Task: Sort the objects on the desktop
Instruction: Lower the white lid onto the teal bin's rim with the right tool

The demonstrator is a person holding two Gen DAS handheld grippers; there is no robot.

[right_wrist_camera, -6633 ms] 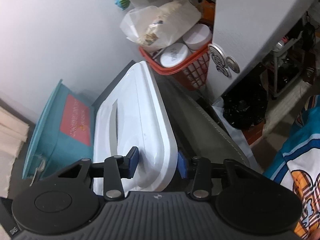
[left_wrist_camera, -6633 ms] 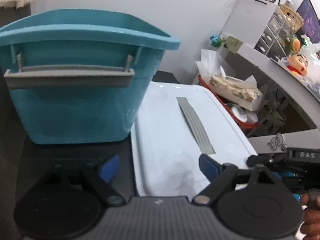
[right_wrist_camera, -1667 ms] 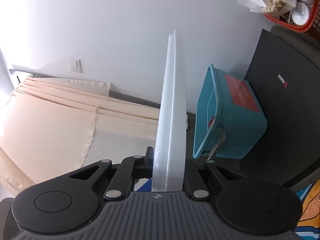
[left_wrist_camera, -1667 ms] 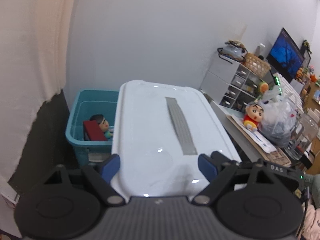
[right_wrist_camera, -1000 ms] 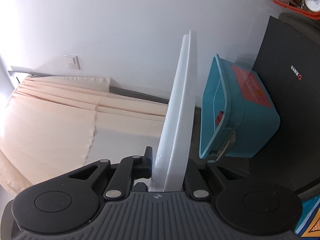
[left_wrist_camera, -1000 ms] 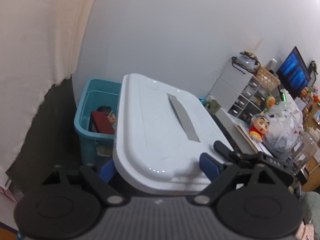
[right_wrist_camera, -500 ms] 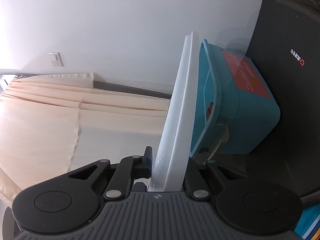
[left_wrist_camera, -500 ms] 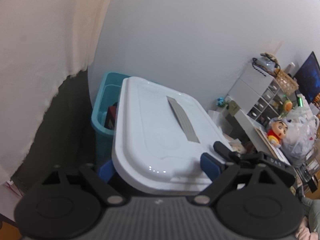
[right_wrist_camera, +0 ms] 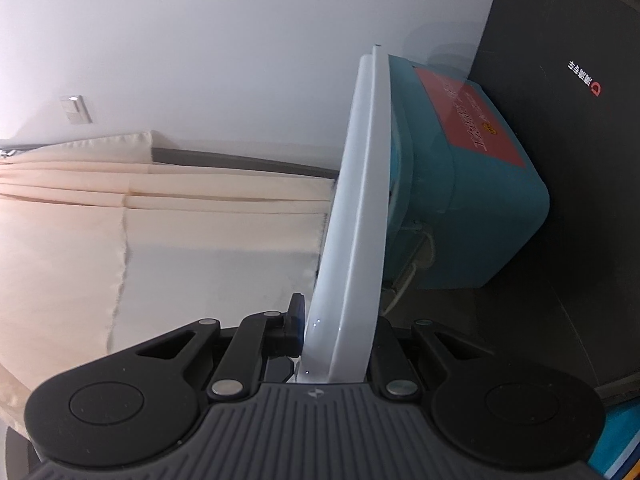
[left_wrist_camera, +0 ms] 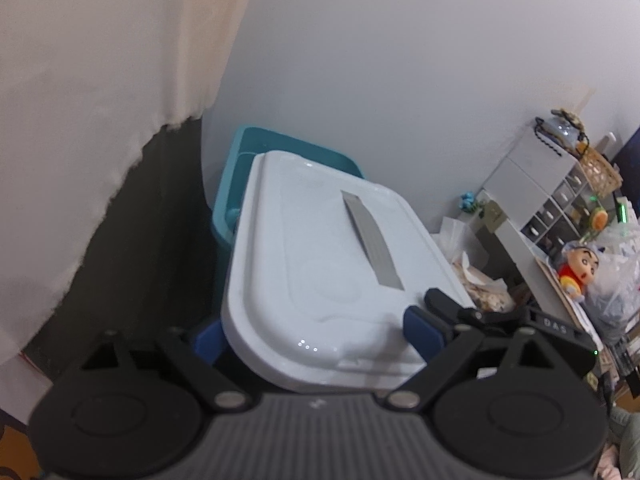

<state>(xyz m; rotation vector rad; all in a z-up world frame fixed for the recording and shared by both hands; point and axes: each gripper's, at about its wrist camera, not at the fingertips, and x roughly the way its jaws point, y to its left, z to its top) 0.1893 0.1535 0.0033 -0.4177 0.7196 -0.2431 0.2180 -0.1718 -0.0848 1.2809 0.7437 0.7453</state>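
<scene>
Left wrist view: the left gripper [left_wrist_camera: 318, 332] has just been opening, its fingers spread wide with the lid [left_wrist_camera: 320, 276] between them, over the bin [left_wrist_camera: 234, 184]; right wrist view: the right gripper [right_wrist_camera: 340, 338] pinches the lid's [right_wrist_camera: 352, 220] near edge, the bin [right_wrist_camera: 460, 200] just beyond its right finger.

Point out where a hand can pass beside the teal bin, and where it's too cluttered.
Bare dark desktop lies between the teal bin and the curtain. Past the white lid, the side by the drawer unit is crowded with bags and a doll.
</scene>
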